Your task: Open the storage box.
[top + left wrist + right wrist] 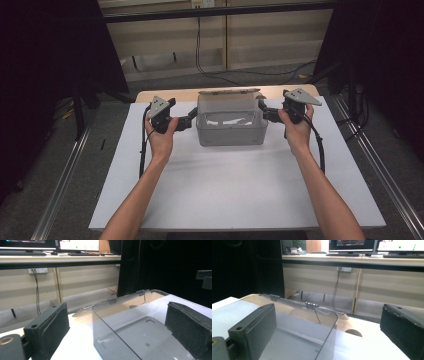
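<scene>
A clear plastic box (230, 127) with its hinged lid open stood at the far middle of the white tabletop (235, 190). The left gripper (191, 120) had its jaws spread wide, straddling the box's left wall (110, 325). The right gripper (262, 111) likewise had its jaws wide apart astride the right wall (307, 340), neither clamped.

White sheet (235, 185) spread over wooden table (175, 93), bare wood left along the far edge. Beyond the table, beige wall panels (270, 35) with a white socket strip (38, 270) and black cables (200, 50) trailing down to the grey floor (107, 120). Above the table's far side, a desk with monitors (352, 245) and keyboard (83, 254). Black curtains (45, 50) flanking the table.
</scene>
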A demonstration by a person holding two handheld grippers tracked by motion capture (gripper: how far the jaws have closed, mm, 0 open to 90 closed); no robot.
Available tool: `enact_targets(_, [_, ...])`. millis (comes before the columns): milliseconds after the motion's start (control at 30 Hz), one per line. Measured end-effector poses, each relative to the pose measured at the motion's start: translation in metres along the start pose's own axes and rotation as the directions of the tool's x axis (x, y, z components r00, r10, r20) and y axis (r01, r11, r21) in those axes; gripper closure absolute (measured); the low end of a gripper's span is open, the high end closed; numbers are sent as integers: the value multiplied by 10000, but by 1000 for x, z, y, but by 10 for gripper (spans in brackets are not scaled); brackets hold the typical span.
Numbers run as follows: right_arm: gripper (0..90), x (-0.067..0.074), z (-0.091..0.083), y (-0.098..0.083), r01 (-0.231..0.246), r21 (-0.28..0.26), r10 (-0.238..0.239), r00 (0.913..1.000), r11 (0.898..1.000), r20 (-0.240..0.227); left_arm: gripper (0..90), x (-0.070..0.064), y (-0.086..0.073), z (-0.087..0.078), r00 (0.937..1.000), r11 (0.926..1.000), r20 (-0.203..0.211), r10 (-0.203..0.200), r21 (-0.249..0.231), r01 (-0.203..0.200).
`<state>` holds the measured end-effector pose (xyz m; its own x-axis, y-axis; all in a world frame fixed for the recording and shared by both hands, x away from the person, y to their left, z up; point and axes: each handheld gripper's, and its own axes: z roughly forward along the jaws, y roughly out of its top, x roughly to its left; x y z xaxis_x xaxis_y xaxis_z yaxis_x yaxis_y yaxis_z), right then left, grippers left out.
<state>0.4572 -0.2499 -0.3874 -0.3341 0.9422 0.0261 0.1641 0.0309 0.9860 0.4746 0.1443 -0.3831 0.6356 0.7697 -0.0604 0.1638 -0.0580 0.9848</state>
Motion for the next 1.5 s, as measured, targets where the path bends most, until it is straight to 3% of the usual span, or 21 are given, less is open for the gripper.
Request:
enact_targets(133, [0,3,-11,1,-3,-133,3,10000,9999,40,50,-2,0,-13,9999,9998,-81,127,-153,-128])
enact_targets(300, [0,8,-24,2,121,-137,-121,9999,9998,-22,49,-4,-4,-25,9997,9994,-216,-134,-317,127])
enact_targets(467, [1,15,-36,3,266,-329,-268,9996,9991,-37,41,-9,-8,-38,9992,9989,-370,-131,-456,114])
enact_targets(667, [2,20,-48,-1,430,-318,-432,9991,9986,-49,41,-13,-14,-51,9990,9992,-440,-97,-387,80])
enact_targets(867, [2,20,-60,-6,349,-357,-350,9994,9988,-22,39,-12,-22,-65,9973,9984,-627,-383,-446,355])
enact_targets(1167, [0,24,-79,-17,475,-342,-472,9989,9983,75,31,-16,-32,-84,9964,9993,-837,-147,-353,118])
enact_targets(1267, [9,25,-88,-19,485,-537,-477,9988,9974,148,31,-17,-36,-91,9962,9984,-760,-430,-406,400])
enact_targets(1367, [8,26,-97,-23,506,-651,-498,9987,9966,140,31,-19,-42,-96,9965,9995,-810,-189,-253,169])
enact_targets(1500, [8,25,-107,-31,542,-355,-538,9985,9979,137,31,-21,-48,-103,9961,9998,-871,-102,-201,85])
